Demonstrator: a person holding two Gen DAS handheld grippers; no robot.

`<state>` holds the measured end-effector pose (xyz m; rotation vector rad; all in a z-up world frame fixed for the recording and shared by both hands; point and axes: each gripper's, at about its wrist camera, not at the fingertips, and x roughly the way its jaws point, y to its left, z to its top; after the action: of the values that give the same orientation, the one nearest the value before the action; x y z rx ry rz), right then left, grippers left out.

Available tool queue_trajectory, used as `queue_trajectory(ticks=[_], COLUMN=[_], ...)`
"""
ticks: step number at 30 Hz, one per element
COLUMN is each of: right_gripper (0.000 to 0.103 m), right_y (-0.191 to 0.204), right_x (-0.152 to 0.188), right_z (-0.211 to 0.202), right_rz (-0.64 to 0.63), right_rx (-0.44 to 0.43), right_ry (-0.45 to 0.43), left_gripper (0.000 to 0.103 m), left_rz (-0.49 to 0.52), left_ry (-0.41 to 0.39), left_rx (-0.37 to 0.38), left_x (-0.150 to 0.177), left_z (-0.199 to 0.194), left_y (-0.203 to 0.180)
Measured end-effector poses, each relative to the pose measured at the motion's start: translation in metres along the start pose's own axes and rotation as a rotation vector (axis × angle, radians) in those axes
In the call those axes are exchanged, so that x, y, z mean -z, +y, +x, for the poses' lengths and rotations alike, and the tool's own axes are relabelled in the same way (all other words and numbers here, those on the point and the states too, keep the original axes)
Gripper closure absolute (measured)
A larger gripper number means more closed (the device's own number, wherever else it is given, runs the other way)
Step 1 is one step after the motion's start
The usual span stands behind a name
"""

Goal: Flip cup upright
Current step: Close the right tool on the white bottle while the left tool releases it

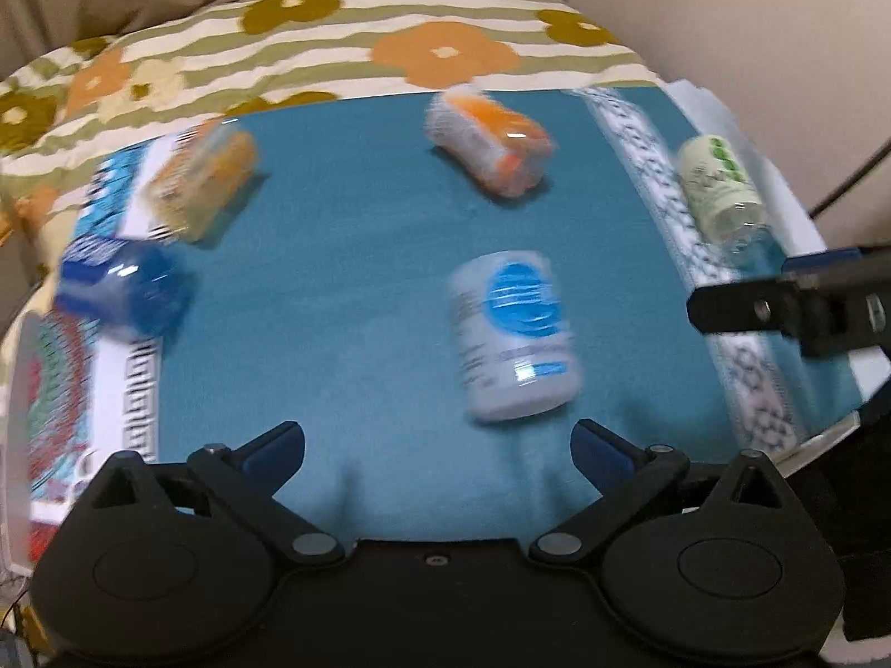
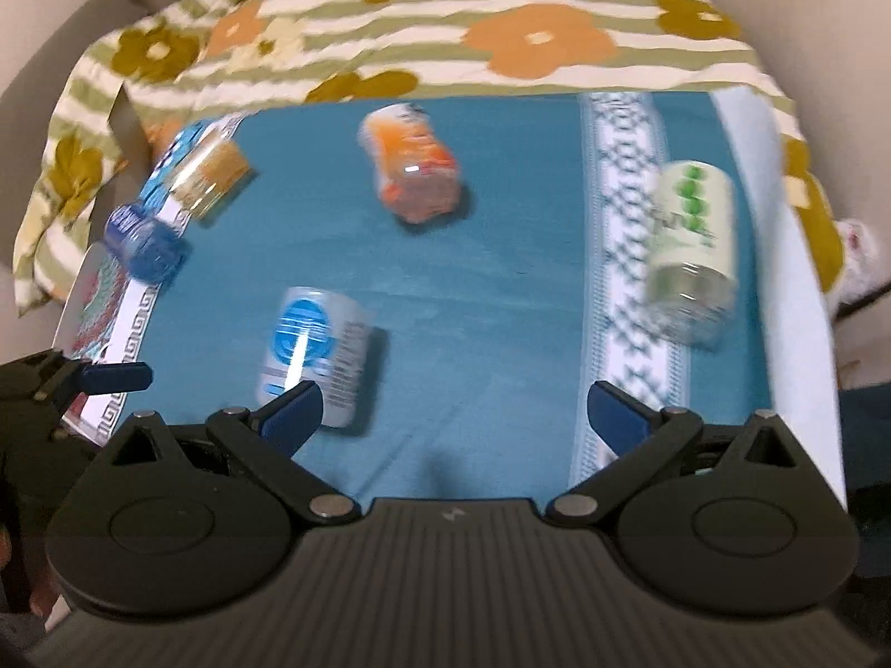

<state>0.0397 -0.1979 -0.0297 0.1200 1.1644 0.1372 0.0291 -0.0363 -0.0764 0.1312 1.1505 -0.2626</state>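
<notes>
Left gripper (image 1: pixel 438 442) spread, holding nothing; white-and-blue cup (image 1: pixel 515 334) on its side at 12 o'clock, just beyond the fingertips. Right gripper (image 2: pixel 454 409) likewise spread, same cup (image 2: pixel 317 353) at 10 o'clock, on teal cloth (image 2: pixel 501 306).

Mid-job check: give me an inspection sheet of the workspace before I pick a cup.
Surface: teal cloth with patterned borders, over a flowered sheet.
Job's things: five cups on their sides: white-blue cup, orange cup, green cup, yellow cup, dark blue cup.
Clutter: nothing seen.
Grippers: left tool open, empty; right tool open, empty.
Cables: dark cable at the right edge.
Surroundings: beige walls or curtain; views blurred.
</notes>
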Motion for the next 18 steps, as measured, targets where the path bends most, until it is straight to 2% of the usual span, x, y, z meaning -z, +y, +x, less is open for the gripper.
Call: queue_trajectory(ticks=[6, 10, 14, 18], right_gripper=[0.000, 0.000, 0.010, 0.013], right_y=[0.026, 0.031, 0.032, 0.033], right_x=[-0.028, -0.043, -0.050, -0.053], right_z=[0.043, 0.070, 0.090, 0.104], right_rz=[0.061, 0.135, 0.209, 0.254], right_rx=[-0.093, -0.117, -0.133, -0.132], right_ry=[0.109, 0.174, 0.229, 0.257], left_gripper=[0.000, 0.000, 0.000, 0.000], left_rz=[-0.073, -0.115, -0.156, -0.174], left_ry=[0.004, 0.022, 0.040, 0.040], left_rx=[-0.034, -0.041, -0.029, -0.017], left_x=[0.020, 0.031, 0.036, 0.037], left_z=[-0.001, 0.001, 0.005, 0.007], left_y=[0.046, 0.071, 0.094, 0.110])
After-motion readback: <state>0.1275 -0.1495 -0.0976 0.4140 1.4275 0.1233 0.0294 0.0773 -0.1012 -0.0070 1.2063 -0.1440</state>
